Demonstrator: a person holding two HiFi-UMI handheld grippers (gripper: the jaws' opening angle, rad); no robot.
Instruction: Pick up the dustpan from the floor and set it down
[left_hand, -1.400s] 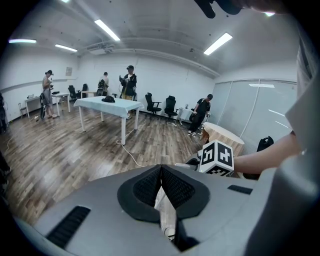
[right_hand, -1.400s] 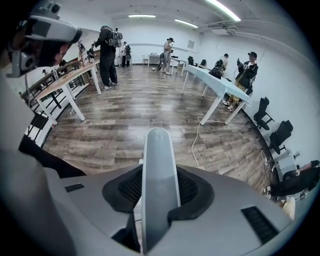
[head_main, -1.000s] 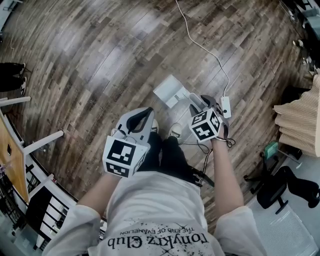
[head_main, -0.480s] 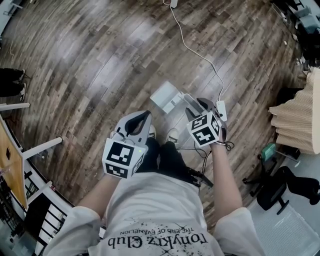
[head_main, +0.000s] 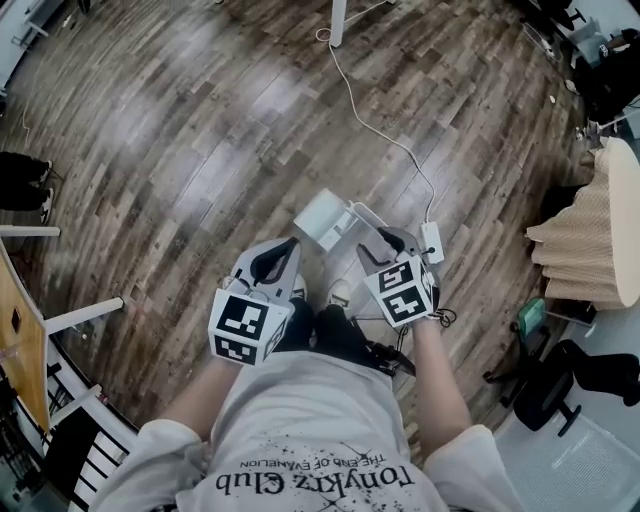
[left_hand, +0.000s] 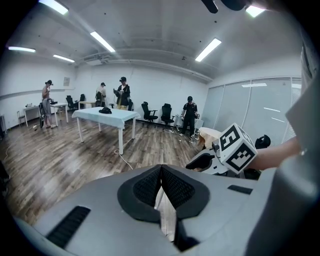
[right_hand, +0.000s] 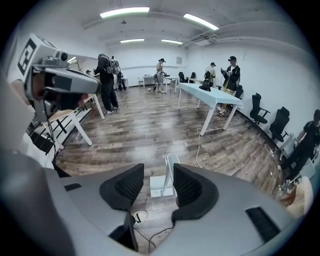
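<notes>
The white dustpan (head_main: 322, 218) sits just ahead of my feet, its thin upright handle (head_main: 358, 215) reaching toward my right gripper (head_main: 372, 238). In the right gripper view the handle (right_hand: 169, 172) stands between the jaws of that gripper (right_hand: 158, 172), close against the right pad, with a gap to the left pad. These jaws have just been closing a little, and the pan (right_hand: 157, 187) shows below them. My left gripper (head_main: 290, 243) hovers left of the dustpan; its fingertips meet and it (left_hand: 161, 167) grips nothing I can make out.
A white cable (head_main: 370, 110) runs across the wooden floor to an adapter (head_main: 432, 240) beside the right gripper. There is a white table leg (head_main: 337, 20) far ahead, a beige object (head_main: 590, 240) and dark chairs at the right, and wooden furniture (head_main: 20, 320) at the left. People stand far off.
The head view now takes in more floor, as if from higher up. Both grippers sit lower in the picture, and the dustpan keeps its place just ahead of the right gripper.
</notes>
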